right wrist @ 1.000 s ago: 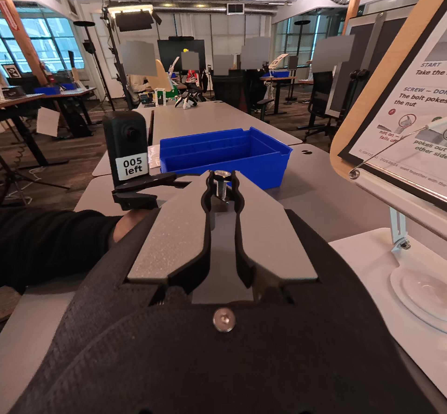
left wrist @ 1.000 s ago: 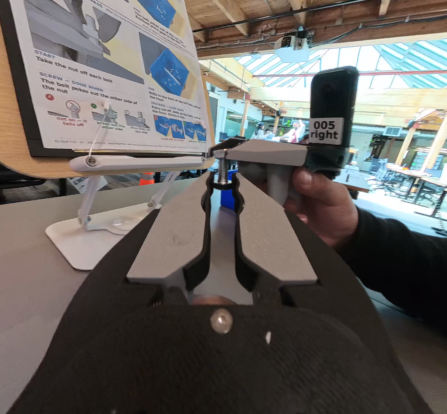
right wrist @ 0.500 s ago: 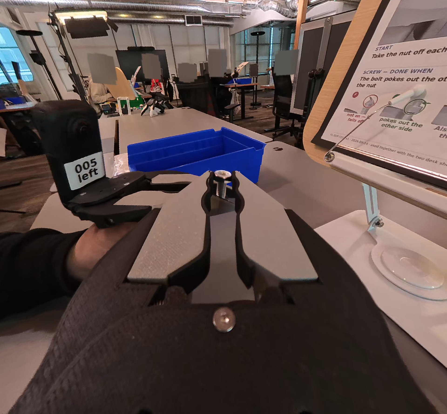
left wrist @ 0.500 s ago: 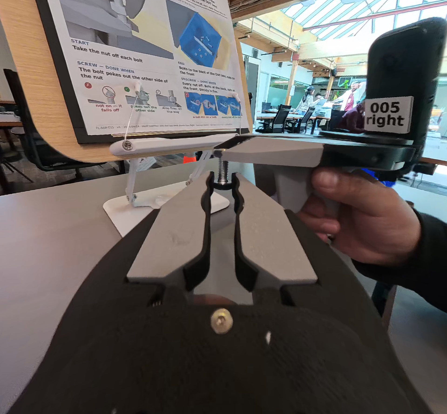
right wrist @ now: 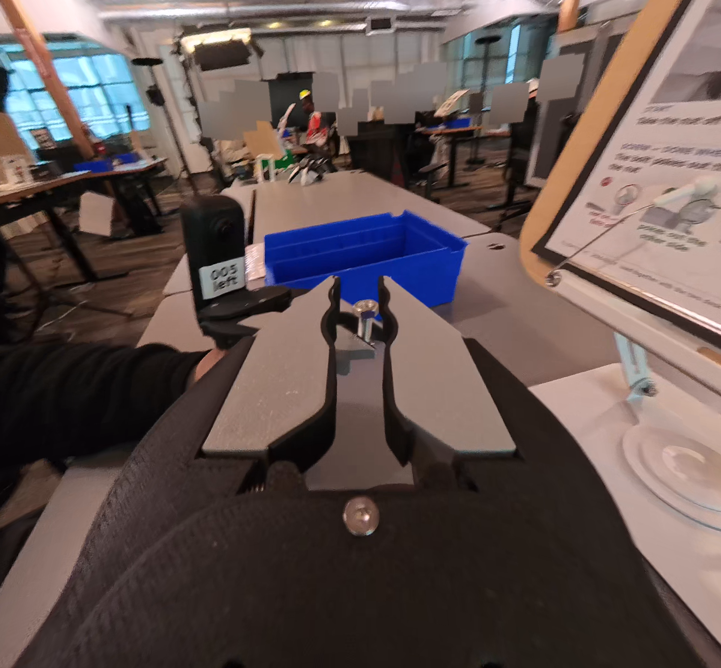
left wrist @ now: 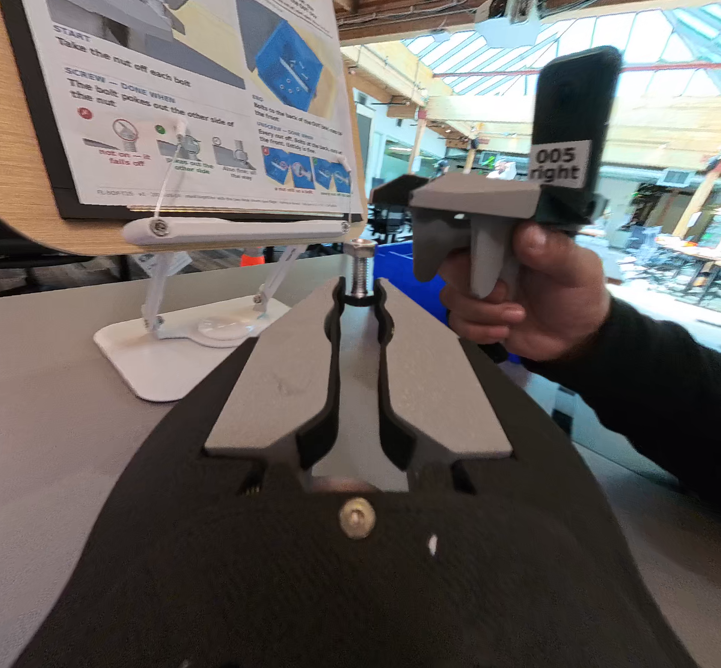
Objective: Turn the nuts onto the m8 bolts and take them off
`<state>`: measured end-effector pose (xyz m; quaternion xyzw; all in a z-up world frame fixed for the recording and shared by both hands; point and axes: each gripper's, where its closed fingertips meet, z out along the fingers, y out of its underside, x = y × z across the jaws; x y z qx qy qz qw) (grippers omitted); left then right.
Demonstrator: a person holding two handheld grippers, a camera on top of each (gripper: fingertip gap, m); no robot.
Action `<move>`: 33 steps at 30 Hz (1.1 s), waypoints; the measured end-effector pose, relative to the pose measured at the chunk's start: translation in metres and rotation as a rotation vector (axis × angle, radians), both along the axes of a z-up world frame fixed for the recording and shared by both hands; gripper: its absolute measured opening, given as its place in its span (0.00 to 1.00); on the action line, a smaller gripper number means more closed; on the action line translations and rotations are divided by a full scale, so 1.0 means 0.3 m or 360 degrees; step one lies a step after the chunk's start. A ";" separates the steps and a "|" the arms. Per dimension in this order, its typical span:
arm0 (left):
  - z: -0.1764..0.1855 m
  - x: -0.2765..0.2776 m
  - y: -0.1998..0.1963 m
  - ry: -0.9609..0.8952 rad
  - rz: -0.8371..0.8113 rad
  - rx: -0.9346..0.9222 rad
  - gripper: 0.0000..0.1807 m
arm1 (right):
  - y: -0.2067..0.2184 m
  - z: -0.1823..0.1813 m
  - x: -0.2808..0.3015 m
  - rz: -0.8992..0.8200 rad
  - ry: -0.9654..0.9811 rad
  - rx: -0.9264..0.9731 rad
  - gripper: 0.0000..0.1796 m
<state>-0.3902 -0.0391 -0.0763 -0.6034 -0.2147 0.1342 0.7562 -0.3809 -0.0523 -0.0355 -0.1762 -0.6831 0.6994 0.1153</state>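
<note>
Grey desk tops (right wrist: 331,197) run off into a busy workshop behind, and on my own desk sits the blue bin (right wrist: 366,255), with the instruction sheet (left wrist: 187,76) propped on its white stand (left wrist: 187,341) over to one side. My left gripper (left wrist: 359,294) is clamped at its tips, and what it pinches looks like a dark nut (left wrist: 359,300) with the bolt (left wrist: 359,271) standing upright out of it, hex head on top, threads bare between head and tongs. From the right wrist I see my right gripper (right wrist: 359,286) with its jaws parted, gripping nothing; the bolt (right wrist: 364,321) sits below and just behind the tips, in the gap between the two fingers (right wrist: 288,372), touching neither that I can make out. In the left view that right gripper hangs just beside the bolt head, slightly above it and off to the side. I judge this is a re-grip between turns, though whether I am winding the nut on or off I cannot tell. To do it well I want the right tips squarely onto the flats of the hex head, axis in line with the shank, then close firmly before twisting, keeping the left hand dead steady so the nut does not cock on the thread and the bolt does not drop toward the desk
</note>
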 end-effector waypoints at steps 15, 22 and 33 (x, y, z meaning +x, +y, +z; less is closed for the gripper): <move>0.052 0.224 0.032 -0.0167 -0.0997 0.0225 0.07 | 0.038 -0.012 0.153 0.0638 -0.0186 0.0046 0.13; 0.052 0.273 0.042 -0.0142 -0.1115 0.0190 0.07 | -0.002 -0.028 0.224 0.0820 -0.0170 0.0068 0.13; 0.053 0.279 0.046 -0.0127 -0.1114 0.0185 0.07 | -0.008 -0.023 0.224 0.0833 -0.0154 0.0028 0.07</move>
